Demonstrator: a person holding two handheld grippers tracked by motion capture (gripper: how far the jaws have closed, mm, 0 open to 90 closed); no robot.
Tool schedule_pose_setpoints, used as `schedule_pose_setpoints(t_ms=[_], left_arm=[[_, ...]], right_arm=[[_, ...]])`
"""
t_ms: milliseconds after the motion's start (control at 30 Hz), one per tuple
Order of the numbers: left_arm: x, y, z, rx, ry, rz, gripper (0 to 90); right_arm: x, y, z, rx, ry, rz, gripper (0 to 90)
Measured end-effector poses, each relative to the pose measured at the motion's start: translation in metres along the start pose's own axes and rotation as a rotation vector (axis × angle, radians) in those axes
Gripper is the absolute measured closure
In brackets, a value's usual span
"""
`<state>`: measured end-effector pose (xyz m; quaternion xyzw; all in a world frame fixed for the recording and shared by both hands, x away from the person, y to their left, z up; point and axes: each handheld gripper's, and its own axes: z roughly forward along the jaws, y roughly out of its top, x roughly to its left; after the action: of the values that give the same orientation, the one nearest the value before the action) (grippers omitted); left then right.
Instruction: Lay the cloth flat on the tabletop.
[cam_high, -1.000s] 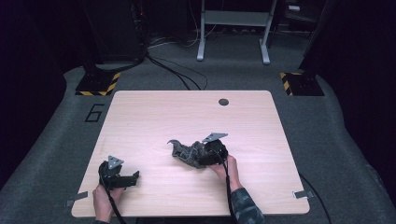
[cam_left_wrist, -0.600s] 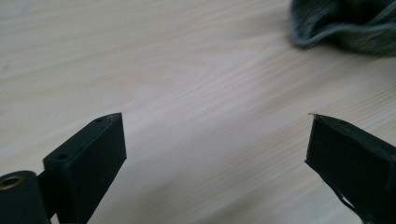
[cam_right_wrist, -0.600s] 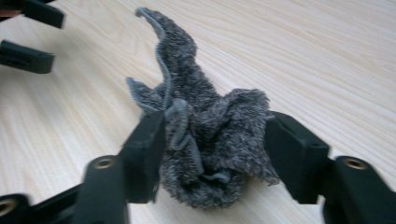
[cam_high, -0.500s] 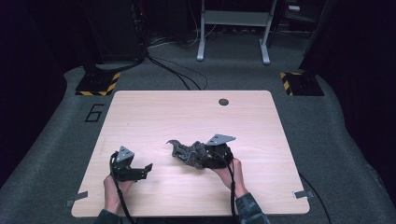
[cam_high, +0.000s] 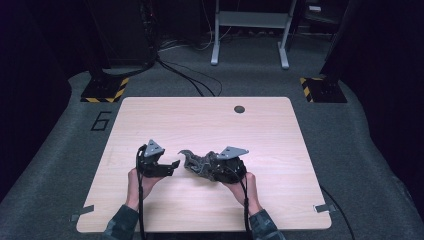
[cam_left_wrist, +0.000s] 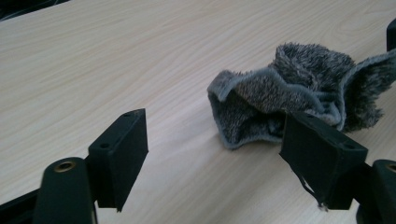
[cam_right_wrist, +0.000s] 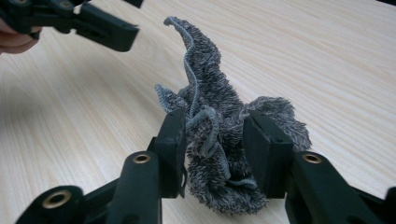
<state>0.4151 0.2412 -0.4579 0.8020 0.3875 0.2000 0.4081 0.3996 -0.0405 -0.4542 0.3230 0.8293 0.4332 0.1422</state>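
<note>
Right gripper view: right tool (cam_right_wrist: 212, 147) pinches grey cloth (cam_right_wrist: 219, 140)

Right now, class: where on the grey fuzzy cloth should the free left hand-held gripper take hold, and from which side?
Grip the cloth's raised hemmed edge nearest the left hand-held gripper, coming in level from that side; that edge stands up off the table.

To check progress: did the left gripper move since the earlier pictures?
Yes. The left gripper moved from near the table's front edge toward the grey furry cloth.
</note>
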Motion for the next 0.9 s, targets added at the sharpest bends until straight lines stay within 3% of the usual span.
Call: schedule_pose_setpoints(t_ms=[100,233,367,567,667,900], left_arm=[[-0.001,0.007,0.010,0.003,0.021,0.022,27.2],[-0.004,0.011,0.015,0.014,0.018,0.046,33.3],[-0.008,0.013,0.023,0.038,0.023,0.098,52.9],[-0.009,0.013,0.030,0.064,-0.008,0.115,82.4],[-0.011,0.012,0.032,0.045,-0.016,0.112,87.5],[-0.012,0.012,0.031,0.032,0.006,0.114,88.2]], right_arm=[[0.003,-0.001,0.001,0.009,0.000,-0.015,66.0],[0.005,-0.001,0.002,0.013,-0.003,-0.021,70.5],[0.006,-0.002,0.003,0.016,-0.006,-0.025,78.2],[0.006,-0.004,0.003,0.013,-0.007,-0.033,85.8],[0.007,-0.006,0.001,0.009,-0.007,-0.030,87.3],[0.005,-0.013,-0.007,-0.002,-0.008,-0.027,87.7]])
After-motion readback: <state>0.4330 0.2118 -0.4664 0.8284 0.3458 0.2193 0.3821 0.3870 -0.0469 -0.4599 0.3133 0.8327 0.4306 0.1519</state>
